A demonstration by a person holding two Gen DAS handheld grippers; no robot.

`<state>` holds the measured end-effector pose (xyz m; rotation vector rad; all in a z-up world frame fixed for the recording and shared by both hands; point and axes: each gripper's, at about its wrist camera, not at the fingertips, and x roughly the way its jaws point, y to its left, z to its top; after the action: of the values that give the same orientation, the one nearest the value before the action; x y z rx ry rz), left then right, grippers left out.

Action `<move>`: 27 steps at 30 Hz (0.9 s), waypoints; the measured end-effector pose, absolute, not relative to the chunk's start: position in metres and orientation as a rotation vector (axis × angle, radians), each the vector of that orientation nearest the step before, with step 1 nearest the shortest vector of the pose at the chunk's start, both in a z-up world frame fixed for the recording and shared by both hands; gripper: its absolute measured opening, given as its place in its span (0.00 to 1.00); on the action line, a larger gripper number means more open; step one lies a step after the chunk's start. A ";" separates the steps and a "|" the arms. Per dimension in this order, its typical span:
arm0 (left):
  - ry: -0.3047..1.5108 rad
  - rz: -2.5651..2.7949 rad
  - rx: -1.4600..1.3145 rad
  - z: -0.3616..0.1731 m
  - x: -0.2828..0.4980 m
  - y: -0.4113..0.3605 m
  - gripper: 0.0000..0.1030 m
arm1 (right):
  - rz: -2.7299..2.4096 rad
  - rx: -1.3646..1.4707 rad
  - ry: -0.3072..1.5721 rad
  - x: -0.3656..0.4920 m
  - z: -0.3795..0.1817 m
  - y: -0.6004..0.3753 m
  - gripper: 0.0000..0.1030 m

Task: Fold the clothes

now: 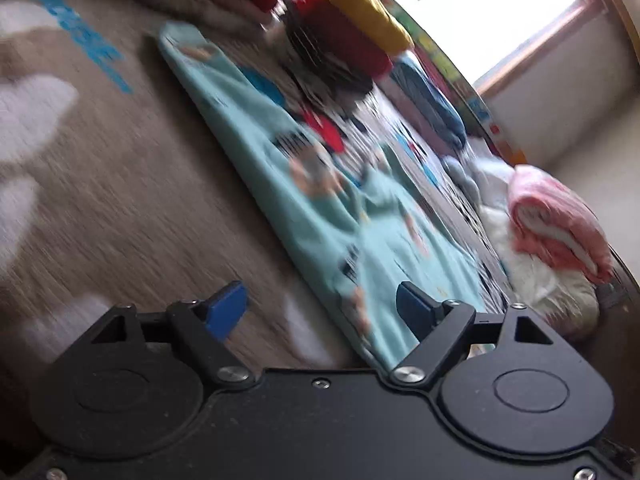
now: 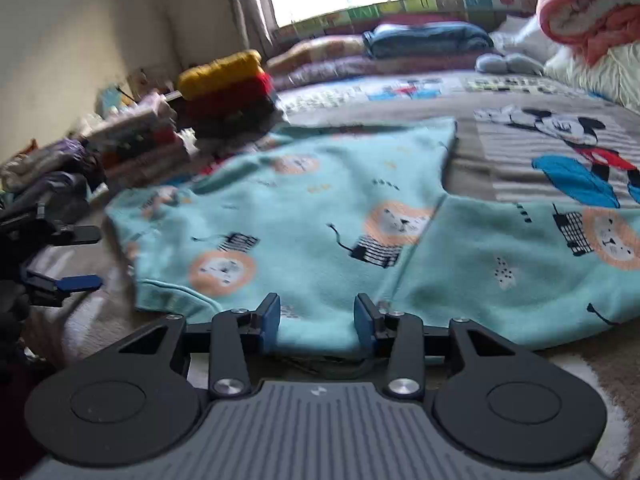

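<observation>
A light teal garment with a lion print (image 2: 320,216) lies spread on the bed. It also shows in the blurred, tilted left wrist view (image 1: 320,208). My right gripper (image 2: 316,316) is open, its blue pads either side of the garment's near edge. My left gripper (image 1: 320,312) is open and empty, low at the garment's edge; its right pad is over the cloth and its left pad over the bedspread. The left gripper also shows at the left of the right wrist view (image 2: 76,258), beside the garment's left edge.
The grey-brown Mickey Mouse bedspread (image 2: 560,136) covers the bed. Stacks of folded clothes, yellow and red on top (image 2: 224,84), stand at the back left. A blue folded item (image 2: 428,38), a pink blanket (image 2: 588,8) and white bedding lie at the back right. A window is behind.
</observation>
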<state>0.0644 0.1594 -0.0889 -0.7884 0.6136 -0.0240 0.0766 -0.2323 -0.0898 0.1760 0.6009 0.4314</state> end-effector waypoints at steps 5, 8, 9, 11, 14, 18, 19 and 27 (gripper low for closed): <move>0.548 -0.009 -0.894 -0.102 0.070 0.194 0.73 | 0.450 0.115 0.504 0.064 -0.077 -0.212 0.41; 0.495 0.020 -0.922 -0.097 0.075 0.217 0.73 | 0.473 0.064 0.488 0.067 -0.073 -0.195 0.39; 0.487 0.034 -0.945 -0.100 0.076 0.228 0.73 | 0.481 0.049 0.493 0.070 -0.072 -0.186 0.39; 0.463 0.038 -1.029 -0.107 0.078 0.249 0.73 | 0.498 0.043 0.507 0.078 -0.071 -0.171 0.39; 0.415 0.058 -1.084 -0.108 0.077 0.274 0.73 | 0.514 0.026 0.524 0.094 -0.070 -0.147 0.39; 0.378 0.072 -1.118 -0.111 0.086 0.294 0.73 | 0.550 -0.008 0.529 0.114 -0.069 -0.112 0.38; 0.375 0.065 -1.119 -0.111 0.091 0.296 0.73 | 0.560 -0.016 0.531 0.119 -0.068 -0.103 0.37; 0.382 0.082 -1.062 -0.109 0.144 0.316 0.73 | 0.646 -0.100 0.526 0.143 -0.067 -0.038 0.30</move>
<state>0.1438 0.3156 -0.1087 -1.0623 0.3819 0.0823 0.1433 -0.0378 -0.0668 -0.0996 0.5259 0.6461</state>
